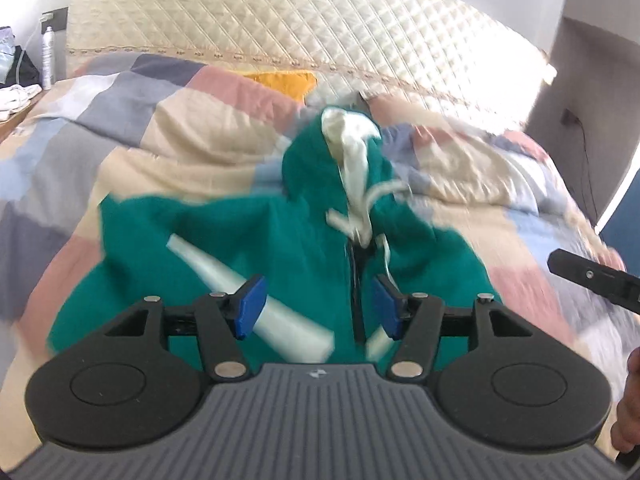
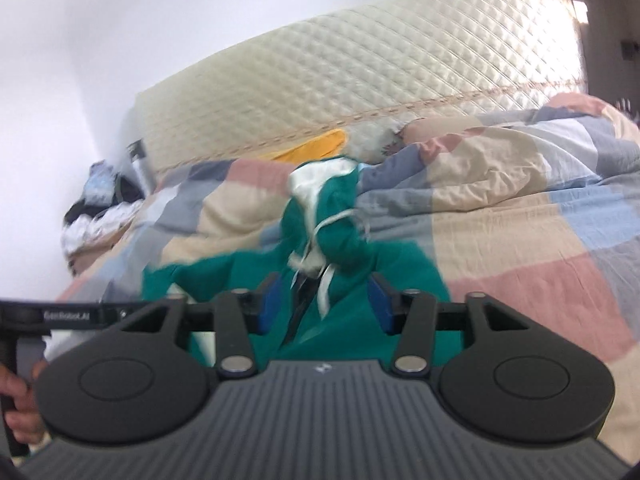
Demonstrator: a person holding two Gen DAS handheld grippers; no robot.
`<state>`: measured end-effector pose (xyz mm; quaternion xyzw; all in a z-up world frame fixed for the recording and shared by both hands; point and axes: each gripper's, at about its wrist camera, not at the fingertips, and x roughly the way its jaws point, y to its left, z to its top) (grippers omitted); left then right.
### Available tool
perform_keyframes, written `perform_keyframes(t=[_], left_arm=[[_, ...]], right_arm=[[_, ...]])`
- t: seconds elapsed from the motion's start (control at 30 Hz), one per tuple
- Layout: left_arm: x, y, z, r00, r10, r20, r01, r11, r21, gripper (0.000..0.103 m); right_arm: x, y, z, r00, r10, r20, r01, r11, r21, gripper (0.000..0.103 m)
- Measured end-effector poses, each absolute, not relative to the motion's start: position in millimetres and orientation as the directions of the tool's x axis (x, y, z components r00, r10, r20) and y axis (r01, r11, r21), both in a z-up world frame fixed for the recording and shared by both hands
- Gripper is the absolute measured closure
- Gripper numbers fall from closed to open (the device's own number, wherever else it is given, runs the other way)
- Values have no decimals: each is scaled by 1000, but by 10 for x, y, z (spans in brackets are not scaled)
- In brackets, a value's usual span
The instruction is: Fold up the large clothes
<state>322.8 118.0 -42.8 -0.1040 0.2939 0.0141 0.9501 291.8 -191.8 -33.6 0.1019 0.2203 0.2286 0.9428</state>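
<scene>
- Left wrist view: left gripper (image 1: 318, 307) in the foreground, blue pads (image 1: 251, 307) standing well apart, nothing pinched between them; green fabric visible through the gap, lying below on the bed.
- Green hooded jacket (image 1: 224, 240) spread on the patchwork quilt (image 1: 120, 136), hood end pointing toward the headboard, cream hood lining (image 1: 348, 132) turned outward at the top.
- White drawstrings (image 1: 360, 220) loose at the neck; dark zipper (image 1: 356, 280) running down the middle toward the camera; pale diagonal stripe (image 1: 256, 300) across the chest panel left of the zipper.
- Quilted cream headboard (image 1: 280, 20) behind; mustard pillow (image 1: 284, 80) wedged at its base.
- Spray can (image 1: 48, 56) upright on a side surface at far left, beside a heap of items, too blurred to identify.
- Part of the right gripper (image 1: 592, 276) at the right edge, jaws out of frame.
- Right wrist view: right gripper (image 2: 324, 307) in the foreground, blue pads (image 2: 269, 304) wide apart, empty; jacket fabric seen beyond the gap, not clamped.
- Same jacket (image 2: 360, 280) directly ahead on the quilt (image 2: 520, 240), hood (image 2: 320, 184) rumpled and raised at the far end, drawstrings (image 2: 326, 288) trailing down the front.
- Headboard (image 2: 360, 72) and mustard pillow (image 2: 316, 144) behind.
- Black bar of the left gripper (image 2: 60, 314) entering from the left edge, a hand (image 2: 18, 408) gripping its handle below.
- Both views motion-blurred.
</scene>
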Motion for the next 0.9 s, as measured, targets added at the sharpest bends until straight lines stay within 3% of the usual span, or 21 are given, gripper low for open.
perform_keyframes(t=[0.03,0.4,0.5,0.57,0.6,0.67,0.73,0.77,0.83,0.9], left_arm=[[3451,1214,-445,831,-32,-555,-87,979,-187,39],[5833,1359,-1112,815,-151,-559,-49,944,-328,39],[6218,1346,-1257,813,-75,-577,-99,959,-265,39],[6378,1385,-1339,815,-61,-576,-127,951,-281,39],[6434,1427,-1365,815,-68,-576,-143,939,-314,41],[6490,1474,-1371,813,-72,-577,-156,929,-336,61],[6527,1469,-1307,802,-83,-592,-115,950,-289,91],[6520,1463,-1263,800,-97,-591,-82,959,-269,94],[6465,1481,-1137,803,-115,-585,-42,968,-248,96],[6346,1531,-982,814,-134,-566,-23,965,-261,97]], right_arm=[[3106,-1870,-349,795,485,-365,-387,868,311,29],[5248,-938,-820,745,521,-417,-368,842,395,29],[5640,-745,-918,745,482,-461,-298,859,415,32],[5851,-637,-967,747,456,-484,-252,868,429,39],[5946,-594,-983,746,447,-493,-232,869,436,41],[6092,-523,-999,734,451,-508,-217,864,454,60],[6117,-462,-989,731,434,-527,-211,878,430,72],[6087,-434,-959,735,418,-534,-215,890,401,84],[5977,-418,-865,756,397,-521,-241,908,343,88],[5855,-518,-742,764,447,-465,-289,882,373,89]])
